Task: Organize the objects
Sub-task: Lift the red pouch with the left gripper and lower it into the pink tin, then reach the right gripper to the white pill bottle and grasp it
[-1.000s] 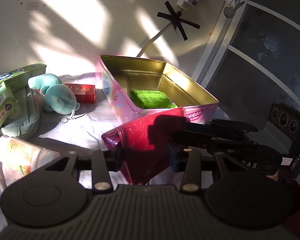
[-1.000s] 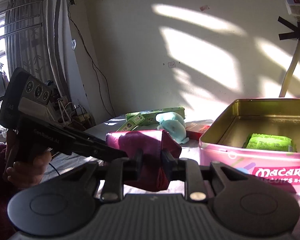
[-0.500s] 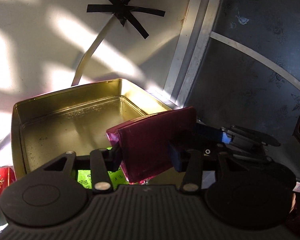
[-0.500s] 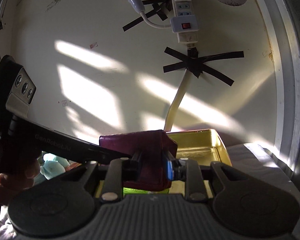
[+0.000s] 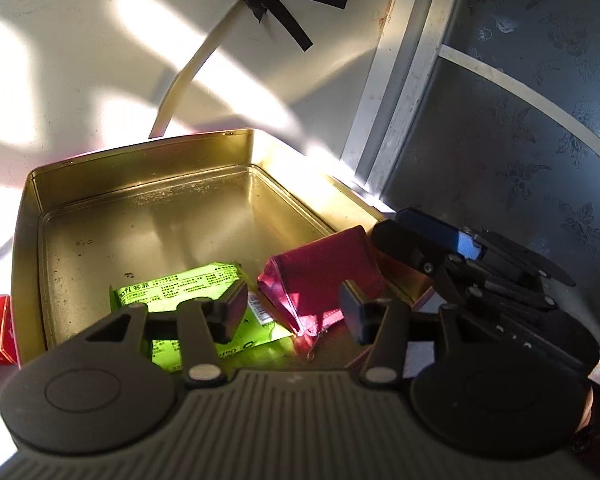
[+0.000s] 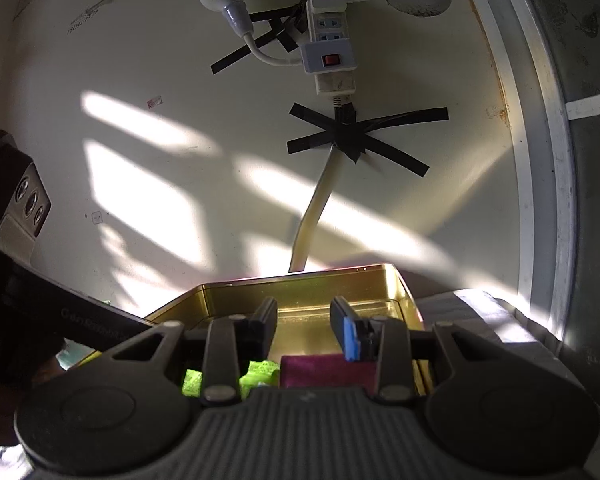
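You have just let go: the crimson fabric pouch (image 5: 320, 276), clamped between both tools a second ago, now lies in the gold-lined tin box (image 5: 148, 184) beside the lime-green packet (image 5: 188, 286); left gripper (image 5: 292, 312) and right gripper (image 6: 304, 330) are opening, pads clear of it.

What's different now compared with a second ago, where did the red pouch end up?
Both hand-held grippers carried the red pouch from in front of the tin to over it, then let go: left hand-held gripper and right hand-held gripper jaws are opening, and the pouch now lies inside by the near right wall. The green packet and tin stayed put.
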The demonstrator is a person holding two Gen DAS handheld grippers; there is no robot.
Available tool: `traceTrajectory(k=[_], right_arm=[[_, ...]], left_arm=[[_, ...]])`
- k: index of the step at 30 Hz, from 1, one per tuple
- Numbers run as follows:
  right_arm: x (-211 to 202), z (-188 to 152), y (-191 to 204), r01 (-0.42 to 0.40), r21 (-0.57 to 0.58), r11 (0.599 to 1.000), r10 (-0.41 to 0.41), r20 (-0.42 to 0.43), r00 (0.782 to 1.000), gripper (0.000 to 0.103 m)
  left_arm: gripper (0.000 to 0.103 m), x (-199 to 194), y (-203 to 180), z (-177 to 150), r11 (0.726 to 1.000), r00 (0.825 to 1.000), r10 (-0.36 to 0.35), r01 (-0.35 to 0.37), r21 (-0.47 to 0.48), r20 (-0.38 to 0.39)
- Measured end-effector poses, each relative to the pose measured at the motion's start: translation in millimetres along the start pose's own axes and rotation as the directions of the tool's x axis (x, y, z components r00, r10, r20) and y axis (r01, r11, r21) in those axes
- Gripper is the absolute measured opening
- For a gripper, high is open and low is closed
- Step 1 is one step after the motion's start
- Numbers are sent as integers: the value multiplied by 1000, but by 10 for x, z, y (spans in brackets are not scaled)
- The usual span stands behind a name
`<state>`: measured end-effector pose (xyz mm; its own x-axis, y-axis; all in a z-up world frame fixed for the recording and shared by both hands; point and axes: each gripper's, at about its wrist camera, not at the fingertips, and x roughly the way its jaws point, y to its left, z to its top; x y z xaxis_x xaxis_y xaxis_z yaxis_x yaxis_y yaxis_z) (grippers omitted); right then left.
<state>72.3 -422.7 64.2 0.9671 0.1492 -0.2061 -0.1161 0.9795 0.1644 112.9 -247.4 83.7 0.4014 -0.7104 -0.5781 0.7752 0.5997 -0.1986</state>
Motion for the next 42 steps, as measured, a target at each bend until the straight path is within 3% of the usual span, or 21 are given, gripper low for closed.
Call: traceTrajectory(k=[8, 13, 17, 21, 27, 29, 32, 33, 36, 38, 42], right_arm=[[-240, -31, 506, -142, -64, 988, 142, 4, 990, 33], [-393, -230, 985, -265, -136, 955, 257, -73, 964, 35], [-390, -468, 1395, -371, -157, 915, 339, -198, 920, 35], [-240, -697, 1770, -413, -180, 893, 335, -347, 876, 35], [-28, -936, 2200, -480, -165, 862, 341, -513, 788, 35], [-13, -986, 2320, -488, -193, 851, 337, -512, 790, 42], [41, -970, 2493, -511, -201, 836, 349, -522, 778, 42], [71, -943, 2548, -522, -185, 833, 368, -519, 772, 42], [177, -885, 2727, -536, -174, 826, 392, -504, 769, 50], [263, -871, 2822, -537, -170, 826, 398, -499, 770, 54], [481, -886, 2992, -537, -157, 828, 396, -513, 761, 54]], left_arm=[[55, -936, 197, -654, 999, 998, 35, -35, 7, 47], [55, -1294, 395, -1190, 996, 996, 87, -87, -36, 12], [55, -1465, 603, -1580, 982, 989, 143, -145, -123, -25], [55, -1600, 823, -1875, 953, 972, 234, -236, -188, -37], [55, -1920, 1039, -2022, 918, 947, 321, -311, -247, 3], [55, -2043, 1202, -2063, 894, 929, 370, -352, -277, 11], [55, -2233, 1450, -2017, 860, 901, 433, -400, -316, 38], [59, -2293, 1536, -1969, 853, 893, 447, -407, -326, 56], [83, -2407, 1756, -1836, 838, 873, 476, -413, -357, 105], [83, -2423, 1903, -1749, 842, 877, 463, -390, -372, 130], [82, -2286, 2068, -1659, 866, 906, 406, -340, -368, 120]])
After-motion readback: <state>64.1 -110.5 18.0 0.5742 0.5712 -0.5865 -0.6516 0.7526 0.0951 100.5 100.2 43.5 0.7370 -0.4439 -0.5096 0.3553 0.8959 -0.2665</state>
